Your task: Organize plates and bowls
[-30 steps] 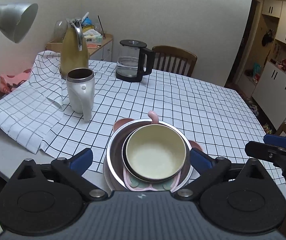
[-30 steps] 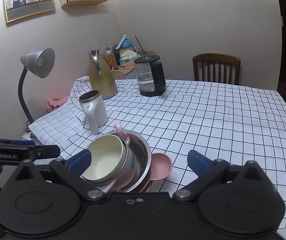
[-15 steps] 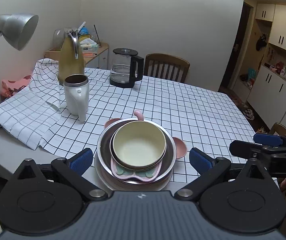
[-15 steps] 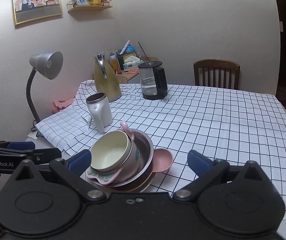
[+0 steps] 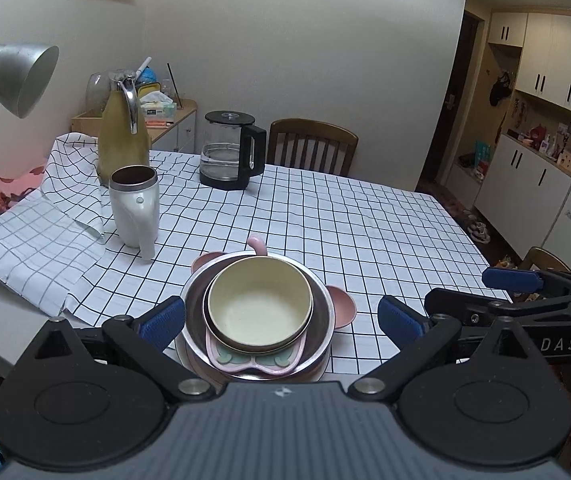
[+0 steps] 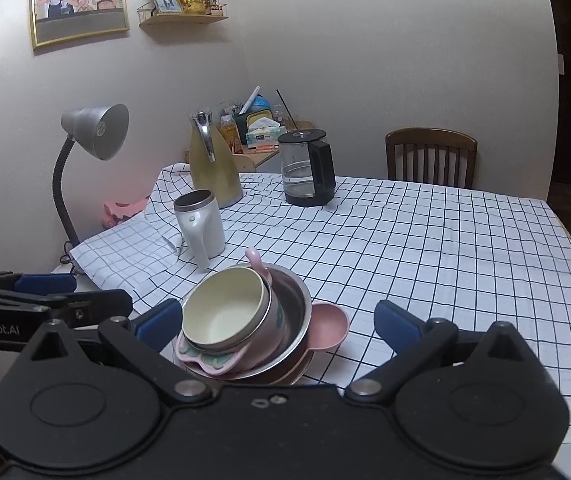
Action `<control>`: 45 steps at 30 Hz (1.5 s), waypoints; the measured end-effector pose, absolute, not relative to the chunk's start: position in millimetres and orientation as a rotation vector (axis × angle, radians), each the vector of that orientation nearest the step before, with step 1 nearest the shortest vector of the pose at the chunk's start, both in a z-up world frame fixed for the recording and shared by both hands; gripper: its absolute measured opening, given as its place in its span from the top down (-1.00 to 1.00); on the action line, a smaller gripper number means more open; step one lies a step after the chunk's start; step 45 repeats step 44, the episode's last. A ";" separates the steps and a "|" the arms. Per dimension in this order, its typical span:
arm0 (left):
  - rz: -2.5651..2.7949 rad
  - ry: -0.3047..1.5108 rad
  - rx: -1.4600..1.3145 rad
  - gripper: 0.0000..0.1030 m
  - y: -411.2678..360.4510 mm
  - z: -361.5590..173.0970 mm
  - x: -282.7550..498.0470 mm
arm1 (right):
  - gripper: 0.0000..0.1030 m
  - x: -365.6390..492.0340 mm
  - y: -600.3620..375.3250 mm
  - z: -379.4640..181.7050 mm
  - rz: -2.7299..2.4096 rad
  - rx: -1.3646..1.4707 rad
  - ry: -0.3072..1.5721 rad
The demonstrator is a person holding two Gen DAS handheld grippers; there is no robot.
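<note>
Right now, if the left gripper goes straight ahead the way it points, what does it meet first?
Probably the cream bowl topping the stacked dishes, which sits between the open left gripper jaws; depth is uncertain.

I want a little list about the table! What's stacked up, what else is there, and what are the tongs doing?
stack: cream bowl on top, in a pink dish, in a steel bowl, near the table's front edge
sticking out: pink plate
left tongs: open, empty, either side of the stack
right tongs: open, empty
also on the tablecloth: white mug, glass kettle, gold jug
</note>
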State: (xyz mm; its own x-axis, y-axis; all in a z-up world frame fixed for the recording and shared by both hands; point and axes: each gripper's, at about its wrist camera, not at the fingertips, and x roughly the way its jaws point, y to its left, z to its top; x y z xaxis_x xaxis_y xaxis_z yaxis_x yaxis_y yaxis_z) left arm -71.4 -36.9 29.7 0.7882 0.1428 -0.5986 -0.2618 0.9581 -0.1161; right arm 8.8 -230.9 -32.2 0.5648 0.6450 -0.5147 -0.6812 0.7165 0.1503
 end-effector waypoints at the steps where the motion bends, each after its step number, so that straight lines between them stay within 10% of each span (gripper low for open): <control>1: 0.214 0.628 -0.201 -1.00 -35.8 29.4 -71.9 | -0.99 8.2 -229.4 -32.5 0.776 -0.073 0.576; 45: 0.084 0.719 -0.225 -1.00 29.4 11.7 -54.1 | -0.99 0.4 -182.2 -48.6 0.650 -0.048 0.646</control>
